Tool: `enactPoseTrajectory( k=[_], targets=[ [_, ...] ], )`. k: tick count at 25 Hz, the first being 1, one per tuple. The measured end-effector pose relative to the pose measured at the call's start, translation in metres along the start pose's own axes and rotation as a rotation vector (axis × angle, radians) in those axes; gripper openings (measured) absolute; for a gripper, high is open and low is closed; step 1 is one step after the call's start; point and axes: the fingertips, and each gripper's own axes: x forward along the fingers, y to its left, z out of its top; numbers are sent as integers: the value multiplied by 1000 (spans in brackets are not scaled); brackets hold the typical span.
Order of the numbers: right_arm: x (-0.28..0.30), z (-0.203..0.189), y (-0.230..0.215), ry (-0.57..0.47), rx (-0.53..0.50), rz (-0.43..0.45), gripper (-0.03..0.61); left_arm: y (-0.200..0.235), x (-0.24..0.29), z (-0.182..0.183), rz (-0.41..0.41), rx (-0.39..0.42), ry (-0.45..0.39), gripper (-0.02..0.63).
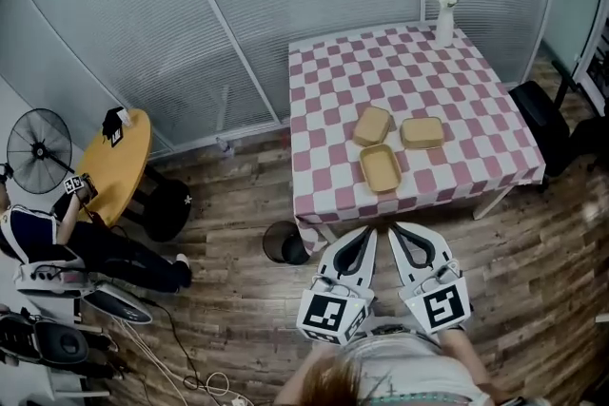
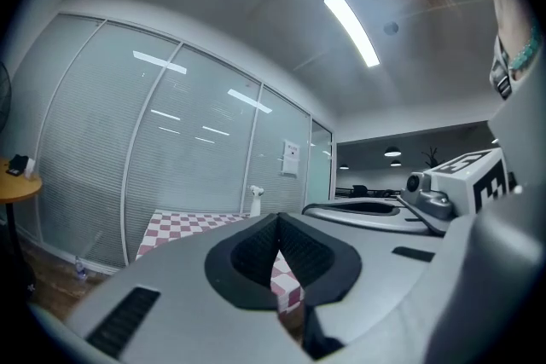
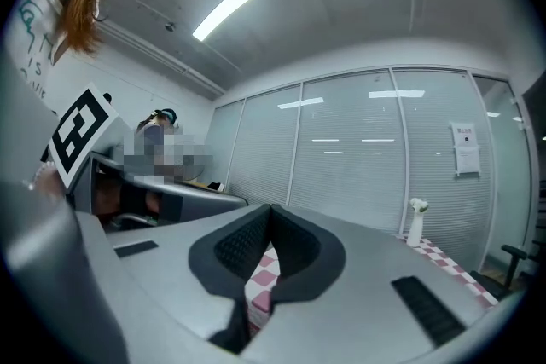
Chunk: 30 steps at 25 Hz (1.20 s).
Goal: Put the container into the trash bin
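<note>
Three tan containers lie on the pink-and-white checkered table [image 1: 324, 109]: one nearest the front edge [image 1: 381, 168], one behind it to the left [image 1: 372, 125], one to the right [image 1: 422, 132]. A small black trash bin [image 1: 284, 242] stands on the floor by the table's front left corner. My left gripper [image 1: 368, 230] and right gripper [image 1: 396, 227] sit side by side, level, just short of the table's front edge. Both are shut with nothing between the fingertips. In the left gripper view the jaws of the left gripper [image 2: 277, 218] meet, as do those of the right gripper [image 3: 270, 208] in the right gripper view.
A white bottle [image 1: 443, 14] stands at the table's far right corner. A black chair [image 1: 542, 124] is beside the table on the right. At the left are a round yellow table [image 1: 119, 162], a fan [image 1: 39, 150] and a seated person [image 1: 86, 247]. Cables [image 1: 205, 383] lie on the wooden floor.
</note>
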Motion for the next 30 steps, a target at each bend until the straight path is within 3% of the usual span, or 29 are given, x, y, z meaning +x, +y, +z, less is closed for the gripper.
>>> enactPoseTrajectory(
  k=[16,30],
  targets=[
    [88,-12,16,60,-19,-63,-6,88,13,-1,-70,-13,27,6],
    [137,-37,-28,121,15,-29,-6,122,72,-10,-42,-40,69,6]
  ],
)
